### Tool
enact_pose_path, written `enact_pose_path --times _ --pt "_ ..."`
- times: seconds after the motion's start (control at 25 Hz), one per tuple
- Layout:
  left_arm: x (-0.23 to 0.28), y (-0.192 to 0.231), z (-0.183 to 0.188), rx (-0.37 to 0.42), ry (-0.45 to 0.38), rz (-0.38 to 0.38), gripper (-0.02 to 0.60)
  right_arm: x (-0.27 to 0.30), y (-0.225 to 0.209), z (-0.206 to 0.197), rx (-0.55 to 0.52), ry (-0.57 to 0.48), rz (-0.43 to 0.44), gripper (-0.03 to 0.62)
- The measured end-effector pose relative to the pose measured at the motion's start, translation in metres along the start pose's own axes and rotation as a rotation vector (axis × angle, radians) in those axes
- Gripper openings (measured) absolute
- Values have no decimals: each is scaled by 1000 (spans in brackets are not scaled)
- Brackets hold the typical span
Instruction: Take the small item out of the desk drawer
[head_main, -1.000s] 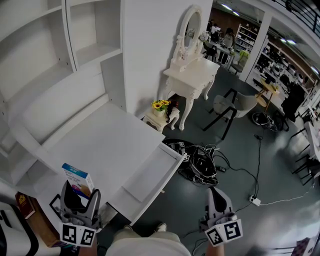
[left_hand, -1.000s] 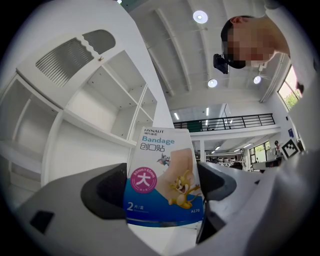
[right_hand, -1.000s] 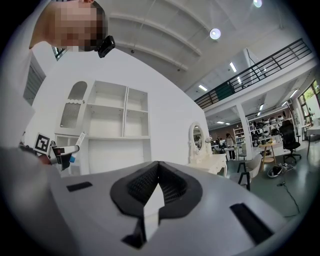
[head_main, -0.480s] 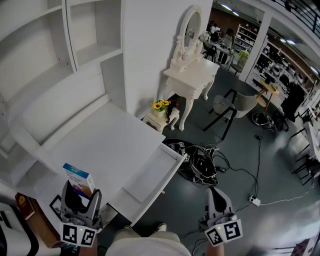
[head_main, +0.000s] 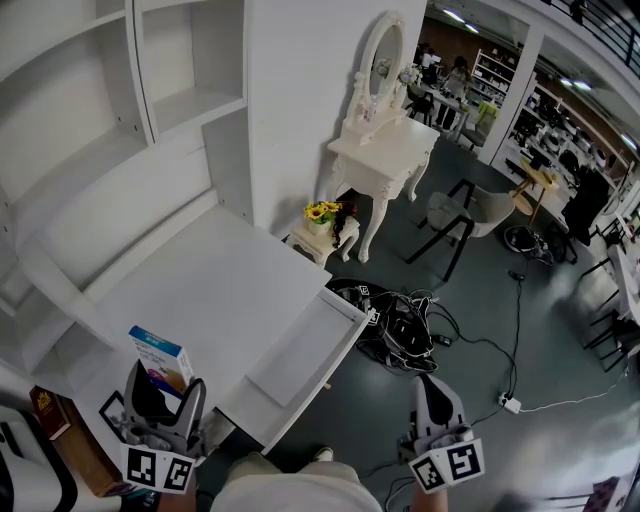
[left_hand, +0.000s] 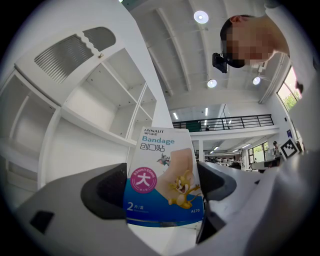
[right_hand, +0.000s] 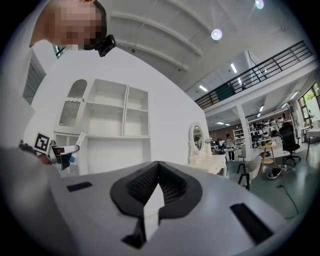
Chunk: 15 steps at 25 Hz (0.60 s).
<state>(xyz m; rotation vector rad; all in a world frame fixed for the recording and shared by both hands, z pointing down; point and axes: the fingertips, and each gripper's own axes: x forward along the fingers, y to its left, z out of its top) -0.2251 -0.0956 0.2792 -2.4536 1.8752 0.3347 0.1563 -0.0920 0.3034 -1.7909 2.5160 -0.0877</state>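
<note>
Nearest, the bandage box (left_hand: 162, 180) is pinched upright between the jaws of the left gripper (head_main: 160, 392), over the near corner of the white desk (head_main: 200, 280); the right gripper (head_main: 436, 390) is seen pressed together, empty. Beyond, the drawer (head_main: 300, 350) is seen pulled out of the desk front, and a dressing table (head_main: 385, 150) is noted farther off.

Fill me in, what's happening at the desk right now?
The left hand-held gripper is clamped on a bandage box, held upright at the near edge of the white desk. The drawer stands pulled open, nothing visible inside. The right hand-held gripper is shut and empty, low over the floor.
</note>
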Motion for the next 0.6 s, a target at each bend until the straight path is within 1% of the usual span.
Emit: enact_pose_path --times 0.6 --pt "0 -1 1 3 -1 8 443 5 1 0 -1 -5 16 8"
